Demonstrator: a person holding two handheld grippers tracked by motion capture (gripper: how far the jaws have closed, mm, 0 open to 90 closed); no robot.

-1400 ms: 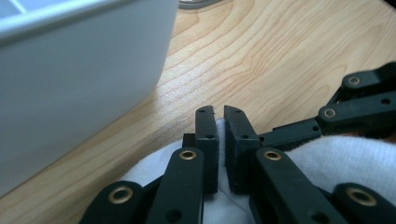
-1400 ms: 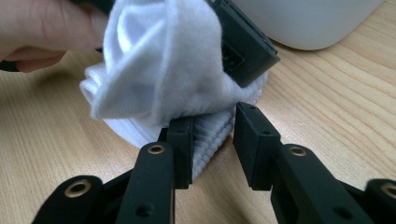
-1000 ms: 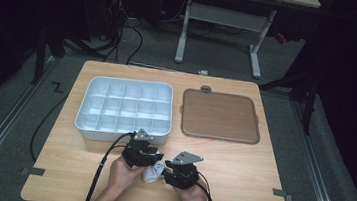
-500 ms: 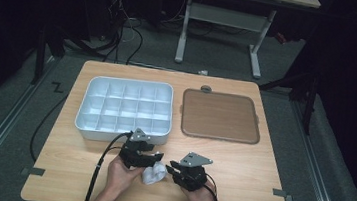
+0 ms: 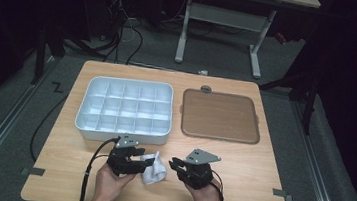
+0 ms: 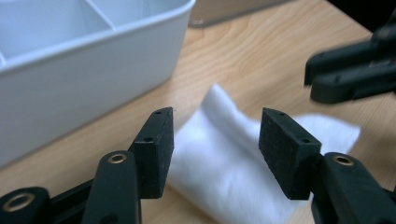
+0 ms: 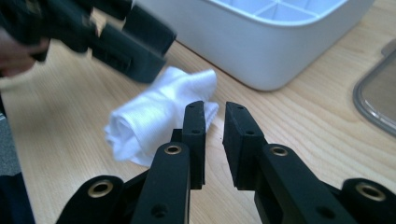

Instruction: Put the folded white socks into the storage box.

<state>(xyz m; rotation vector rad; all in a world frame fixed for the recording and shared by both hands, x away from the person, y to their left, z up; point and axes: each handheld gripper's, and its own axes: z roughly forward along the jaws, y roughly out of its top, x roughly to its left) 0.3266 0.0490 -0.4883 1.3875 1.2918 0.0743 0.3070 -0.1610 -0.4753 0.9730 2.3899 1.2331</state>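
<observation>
White rolled cloth (image 5: pixel 153 167) lies on counter (image 5: pixel 240 162) just in front of compartment tray (image 5: pixel 125 109), between both tools. Left hand-held gripper (image 6: pixel 215 140) stands half open over it, nothing pinched. Right hand-held gripper (image 7: pixel 215 123) has just been closing, narrow gap, empty, beside cloth. Cloth looks soft, light, floppy; best pinched across the thick roll.

Lab – dark room, cables (image 5: pixel 123 34) on floor, lone wooden table (image 5: pixel 258 179), desk frame (image 5: pixel 221 34) behind.
</observation>
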